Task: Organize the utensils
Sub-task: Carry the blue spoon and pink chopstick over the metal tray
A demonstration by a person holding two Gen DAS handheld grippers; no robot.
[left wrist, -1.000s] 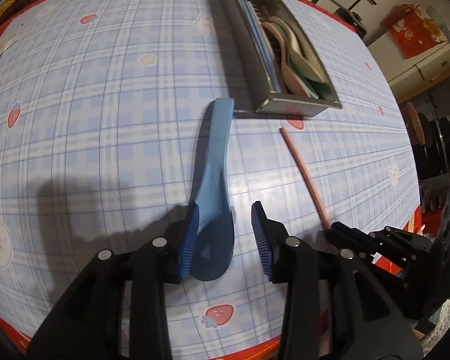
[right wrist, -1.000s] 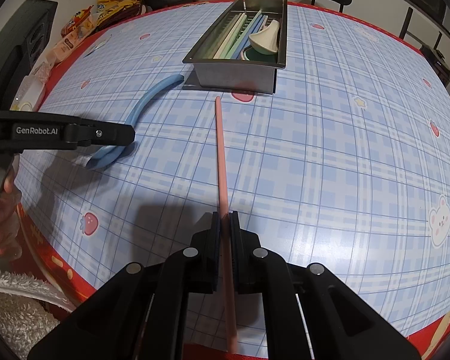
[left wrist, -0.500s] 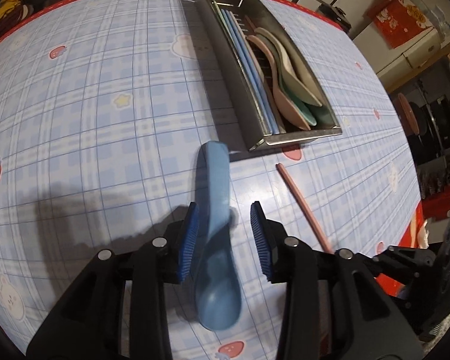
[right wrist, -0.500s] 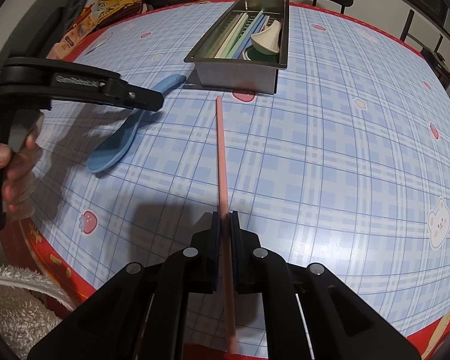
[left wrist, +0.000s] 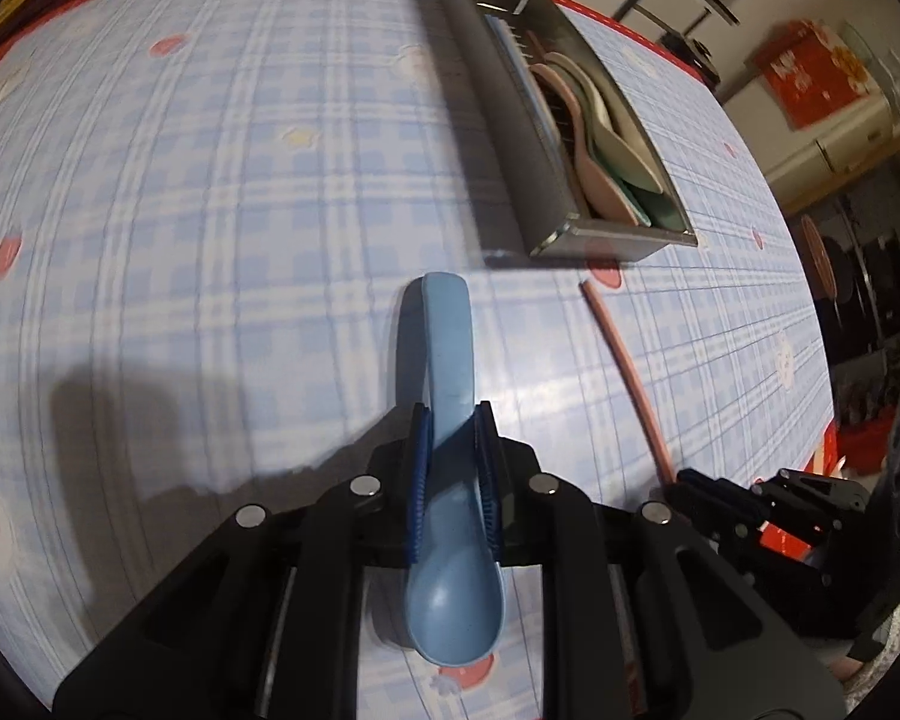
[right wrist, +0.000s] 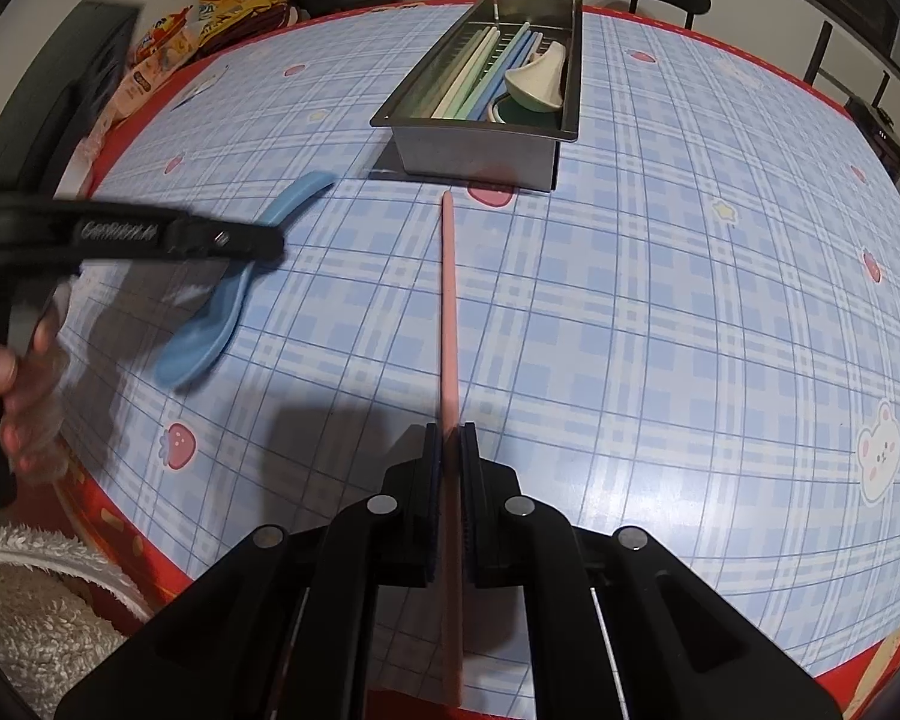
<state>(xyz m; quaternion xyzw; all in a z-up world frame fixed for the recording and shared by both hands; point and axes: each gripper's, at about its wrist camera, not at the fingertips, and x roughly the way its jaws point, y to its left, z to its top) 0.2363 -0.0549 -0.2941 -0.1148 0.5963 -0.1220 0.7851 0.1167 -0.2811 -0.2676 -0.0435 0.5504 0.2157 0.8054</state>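
The blue spoon [left wrist: 450, 384] is being clamped at its neck by the closing left gripper [left wrist: 455, 438] near the table's [left wrist: 210, 210] front edge, while the pink chopstick [right wrist: 449, 300] is pinched fast in the right gripper [right wrist: 448, 450], both apparently bound for the steel tray [right wrist: 480, 147] toward the far edge

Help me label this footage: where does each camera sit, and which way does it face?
Left wrist: on the left gripper, looking steeply down along its fingers, whose jaws are closing on the blue spoon; right gripper at its right edge.
Right wrist: on the right gripper, facing down the pink chopstick it clamps; left hand at its left edge.
Shared: spoon, chopstick, metal utensil tray, plaid tablecloth.
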